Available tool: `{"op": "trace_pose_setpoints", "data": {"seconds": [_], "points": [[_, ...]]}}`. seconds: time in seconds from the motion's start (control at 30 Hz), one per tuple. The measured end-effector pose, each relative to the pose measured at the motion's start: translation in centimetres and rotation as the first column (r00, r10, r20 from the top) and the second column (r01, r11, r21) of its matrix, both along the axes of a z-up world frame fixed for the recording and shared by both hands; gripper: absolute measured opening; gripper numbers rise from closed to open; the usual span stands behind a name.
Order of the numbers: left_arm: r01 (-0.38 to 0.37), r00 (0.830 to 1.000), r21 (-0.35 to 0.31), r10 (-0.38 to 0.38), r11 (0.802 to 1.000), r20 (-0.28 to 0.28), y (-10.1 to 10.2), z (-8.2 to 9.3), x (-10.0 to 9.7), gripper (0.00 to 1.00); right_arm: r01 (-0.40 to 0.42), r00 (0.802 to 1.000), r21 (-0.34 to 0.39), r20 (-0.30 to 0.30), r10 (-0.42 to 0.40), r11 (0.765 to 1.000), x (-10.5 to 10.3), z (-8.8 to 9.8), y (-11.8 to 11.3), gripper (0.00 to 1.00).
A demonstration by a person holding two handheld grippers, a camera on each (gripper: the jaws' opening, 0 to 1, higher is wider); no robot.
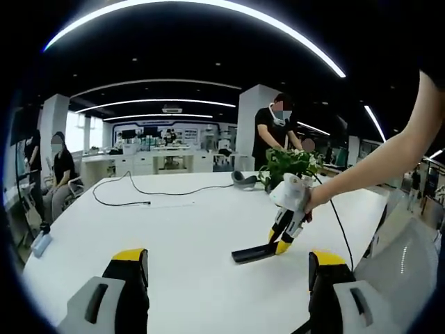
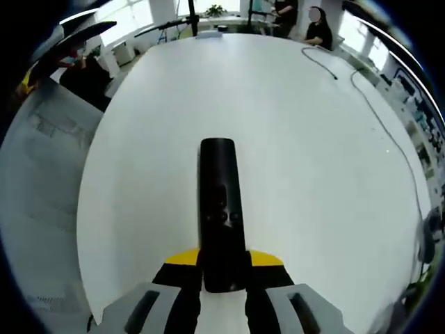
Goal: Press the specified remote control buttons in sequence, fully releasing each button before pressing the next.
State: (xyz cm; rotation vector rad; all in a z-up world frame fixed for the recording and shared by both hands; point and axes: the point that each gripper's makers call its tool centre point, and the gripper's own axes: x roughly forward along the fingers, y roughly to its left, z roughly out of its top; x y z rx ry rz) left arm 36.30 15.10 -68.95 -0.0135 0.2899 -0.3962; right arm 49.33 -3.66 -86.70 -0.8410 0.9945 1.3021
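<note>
A black remote control [image 2: 221, 209] lies flat on the white table [image 2: 299, 174], its length running away from my right gripper [image 2: 224, 268]. The right gripper's yellow-tipped jaws sit on either side of the remote's near end, shut on it. Some of its buttons show faintly at mid-length. In the left gripper view the same remote [image 1: 250, 252] rests on the table [image 1: 174, 229], with the right gripper [image 1: 281, 243] angled down onto its right end, held by a person's hand. My left gripper [image 1: 228, 278] hovers in front, open and holding nothing.
A potted plant [image 1: 292, 163] and a dark headset-like object [image 1: 243, 179] stand at the table's far side. A black cable [image 1: 160, 191] snakes across the back. A chair back [image 1: 410, 257] is at the right. People stand and sit beyond the table.
</note>
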Motion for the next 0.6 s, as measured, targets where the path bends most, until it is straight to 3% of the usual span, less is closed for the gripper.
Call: {"op": "trace_pose_setpoints", "data": {"seconds": [0.2, 0.27, 0.37, 0.47, 0.57, 0.6], "points": [[0.007, 1.000, -0.018, -0.006, 1.000, 0.025, -0.2, 0.7, 0.0, 1.00, 0.085, 0.996, 0.066, 0.016, -0.086, 0.994, -0.1, 0.1, 0.2, 0.22], [0.005, 1.000, -0.013, -0.004, 1.000, 0.030, -0.2, 0.7, 0.0, 1.00, 0.163, 0.986, 0.108, 0.016, -0.166, 0.981, 0.1, 0.2, 0.4, 0.27], [0.000, 1.000, -0.015, 0.001, 1.000, 0.021, -0.1, 0.6, 0.0, 1.00, 0.220, 0.969, 0.182, 0.073, -0.236, 0.958, 0.6, 0.8, 0.3, 0.30], [-0.001, 1.000, -0.018, 0.001, 1.000, 0.027, 0.0, 0.7, 0.0, 1.00, 0.315, 0.933, 0.306, 0.073, -0.352, 0.898, 0.4, 2.2, 0.6, 0.43], [0.003, 0.999, -0.030, -0.002, 1.000, 0.042, -0.2, 1.1, 0.0, 1.00, 0.361, 0.906, 0.361, 0.086, -0.415, 0.860, 0.2, 3.2, 0.1, 0.57], [0.003, 0.999, -0.029, -0.002, 1.000, 0.038, -0.1, 1.0, 0.0, 1.00, 0.394, 0.889, 0.388, 0.071, -0.453, 0.833, -0.1, 3.8, 0.0, 0.60]]}}
